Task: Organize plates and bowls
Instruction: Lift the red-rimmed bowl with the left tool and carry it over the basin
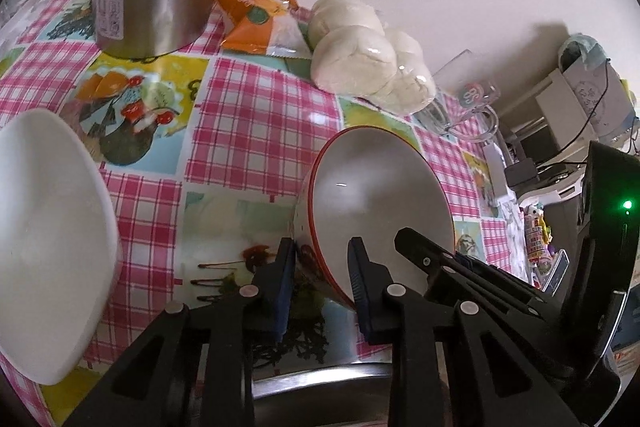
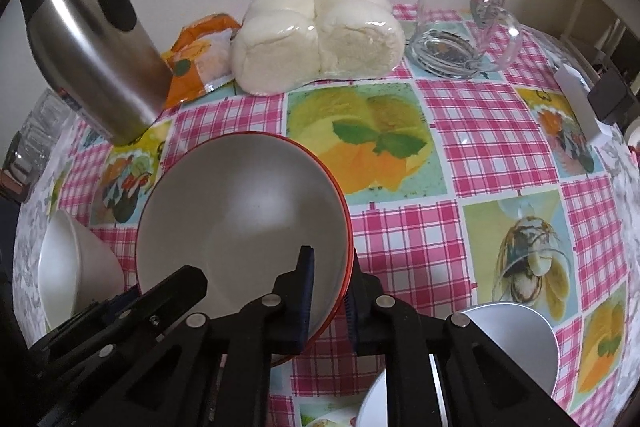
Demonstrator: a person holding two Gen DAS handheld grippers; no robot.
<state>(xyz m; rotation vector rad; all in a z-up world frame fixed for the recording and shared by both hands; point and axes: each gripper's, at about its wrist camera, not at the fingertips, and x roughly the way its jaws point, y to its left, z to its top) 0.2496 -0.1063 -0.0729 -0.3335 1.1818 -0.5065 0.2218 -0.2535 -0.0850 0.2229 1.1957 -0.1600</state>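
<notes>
A red-rimmed bowl [image 1: 376, 199] with a grey inside is held tilted above the table by both grippers. My left gripper [image 1: 322, 291] is shut on its rim, one finger outside, one inside. My right gripper [image 2: 330, 301] is shut on the same bowl [image 2: 240, 211] at its near right rim. The other gripper's black fingers [image 1: 448, 267] reach in beside mine; in the right wrist view they [image 2: 132, 311] show at lower left. A white bowl [image 1: 48, 243] lies at the left, also in the right wrist view [image 2: 76, 267]. A silver bowl [image 2: 516, 339] sits at lower right.
On the checked tablecloth [image 2: 460, 115] stand a steel thermos [image 2: 88, 67], an orange snack packet [image 2: 200, 55], a bag of white buns [image 2: 320, 39] and a glass mug [image 2: 460, 27]. A metal rim [image 1: 320, 379] lies under my left gripper. Clutter sits past the table's right edge [image 1: 560, 147].
</notes>
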